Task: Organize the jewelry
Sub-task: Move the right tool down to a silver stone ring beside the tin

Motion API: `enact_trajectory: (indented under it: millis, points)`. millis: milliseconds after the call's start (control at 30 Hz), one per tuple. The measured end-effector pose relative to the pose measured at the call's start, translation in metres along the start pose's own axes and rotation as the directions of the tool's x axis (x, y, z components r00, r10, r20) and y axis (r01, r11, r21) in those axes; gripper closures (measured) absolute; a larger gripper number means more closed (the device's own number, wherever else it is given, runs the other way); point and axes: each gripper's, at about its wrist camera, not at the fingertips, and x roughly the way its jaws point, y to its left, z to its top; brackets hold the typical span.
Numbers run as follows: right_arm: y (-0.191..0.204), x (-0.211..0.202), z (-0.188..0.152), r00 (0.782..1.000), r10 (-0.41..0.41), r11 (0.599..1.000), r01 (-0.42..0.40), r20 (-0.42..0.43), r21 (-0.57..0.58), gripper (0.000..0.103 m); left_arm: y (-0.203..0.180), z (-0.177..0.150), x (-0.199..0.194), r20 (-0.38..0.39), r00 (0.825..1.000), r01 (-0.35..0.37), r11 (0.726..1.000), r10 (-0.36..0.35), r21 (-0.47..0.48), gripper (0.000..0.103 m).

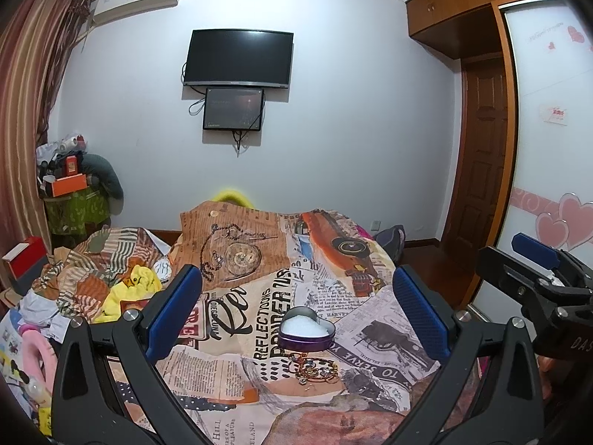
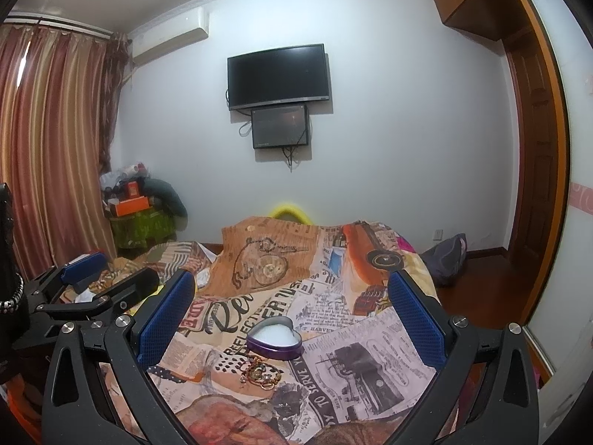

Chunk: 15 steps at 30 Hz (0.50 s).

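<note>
A purple heart-shaped tin [image 1: 306, 330] with a white lining stands open on the newspaper-print bedspread [image 1: 237, 259]; it also shows in the right wrist view [image 2: 275, 338]. A small heap of gold jewelry [image 1: 315, 367] lies just in front of it, also in the right wrist view [image 2: 261, 372]. My left gripper [image 1: 296, 315] is open and empty, held above the bed with tin and jewelry between its blue fingers. My right gripper [image 2: 291, 315] is open and empty, likewise framing them. Each gripper shows in the other's view: the right gripper [image 1: 537, 263] and the left gripper [image 2: 107, 274].
Clothes and a yellow plush toy [image 1: 133, 289] are piled on the bed's left side. A cluttered side table [image 1: 74, 193] stands by the curtain. A TV [image 1: 239, 57] hangs on the far wall. A wardrobe [image 1: 548, 141] and a door are at right.
</note>
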Motion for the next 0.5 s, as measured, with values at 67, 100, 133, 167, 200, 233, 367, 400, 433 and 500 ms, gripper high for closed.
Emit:
enact_trajectory:
  millis: [67,100,133,167,200,233,367,400,433,500]
  points:
    - [-0.003,0.007,-0.002,1.0,-0.001,1.0,0.001,-0.017,0.003,0.0,0.002,-0.002,0.008,-0.015,1.0,-0.006,1.0,0.006,-0.002,0.0]
    - [-0.003,0.01,-0.002,1.0,-0.002,1.0,0.002,-0.026,0.005,0.0,0.004,-0.003,0.012,-0.024,1.0,-0.011,1.0,0.011,-0.003,0.0]
    - [-0.005,0.014,-0.004,0.999,-0.003,1.0,0.003,-0.036,0.007,0.0,0.006,-0.004,0.018,-0.039,0.999,-0.018,1.0,0.018,-0.004,0.0]
    - [-0.006,0.019,-0.006,0.999,-0.006,1.0,0.007,-0.05,0.009,0.0,0.007,-0.006,0.023,-0.05,0.999,-0.023,1.0,0.023,-0.006,0.0]
    - [-0.008,0.023,-0.008,0.998,-0.009,1.0,0.009,-0.063,0.01,0.0,0.009,-0.009,0.027,-0.062,0.998,-0.027,1.0,0.027,-0.008,0.0]
    - [-0.01,0.029,-0.01,0.997,-0.013,1.0,0.014,-0.081,0.01,0.0,0.012,-0.012,0.035,-0.084,0.996,-0.035,0.999,0.033,-0.012,0.0]
    - [-0.02,0.053,-0.024,0.987,-0.023,1.0,0.025,-0.161,0.01,0.0,0.024,-0.026,0.062,-0.172,0.984,-0.058,0.998,0.053,-0.026,0.0]
    - [-0.022,0.06,-0.029,0.982,-0.025,1.0,0.028,-0.186,0.01,0.0,0.026,-0.031,0.068,-0.195,0.979,-0.06,0.998,0.052,-0.031,0.0]
    - [-0.023,0.063,-0.032,0.979,-0.025,1.0,0.028,-0.202,0.01,0.0,0.029,-0.038,0.078,-0.229,0.972,-0.06,0.998,0.05,-0.036,0.0]
    - [-0.026,0.074,-0.04,0.968,-0.024,1.0,0.027,-0.249,0.011,0.0,0.033,-0.049,0.09,-0.276,0.959,-0.071,0.997,0.059,-0.032,0.0]
